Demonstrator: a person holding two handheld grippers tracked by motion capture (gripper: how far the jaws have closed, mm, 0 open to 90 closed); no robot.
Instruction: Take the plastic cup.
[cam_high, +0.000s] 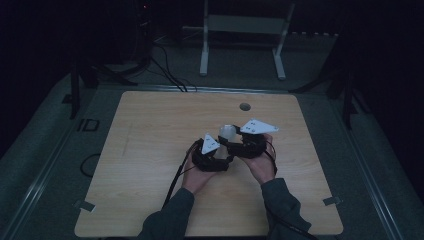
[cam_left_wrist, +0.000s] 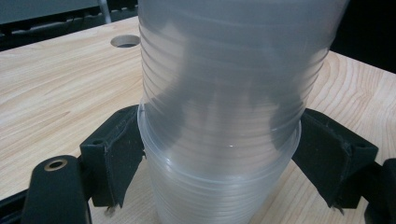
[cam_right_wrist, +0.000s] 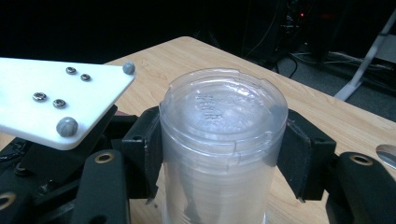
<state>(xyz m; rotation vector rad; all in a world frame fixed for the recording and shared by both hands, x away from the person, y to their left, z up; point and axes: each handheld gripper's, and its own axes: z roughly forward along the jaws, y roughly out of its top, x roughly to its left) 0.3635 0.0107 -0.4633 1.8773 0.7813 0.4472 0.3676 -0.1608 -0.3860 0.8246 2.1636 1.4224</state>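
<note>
Both tongs sit on one stack of clear plastic cups (cam_high: 228, 133), which stands upside down on the worktop (cam_high: 150, 150) between them. Left tongs (cam_left_wrist: 219, 154): pads pressed against the lower part of the stack, at the rims of the bottom cups, clamped on it. Right tongs (cam_right_wrist: 219, 140): pads flank the upper cup (cam_right_wrist: 223, 121) just under its closed base, touching its wall on both sides as far as I can see; I read that as a grip too. From the high view I see the left tongs (cam_high: 216, 150) near side and left of the stack, the right tongs (cam_high: 243, 142) just beside them, both hands close together.

Step in hand, as I judge it: separating the top cup from the nested stack, one pair anchoring, the other pulling.

Next move calls for a straight pull along the stack's axis with the right, left held firm. Thin walls: too hard a squeeze may buckle them or lock the cups tighter.
</note>
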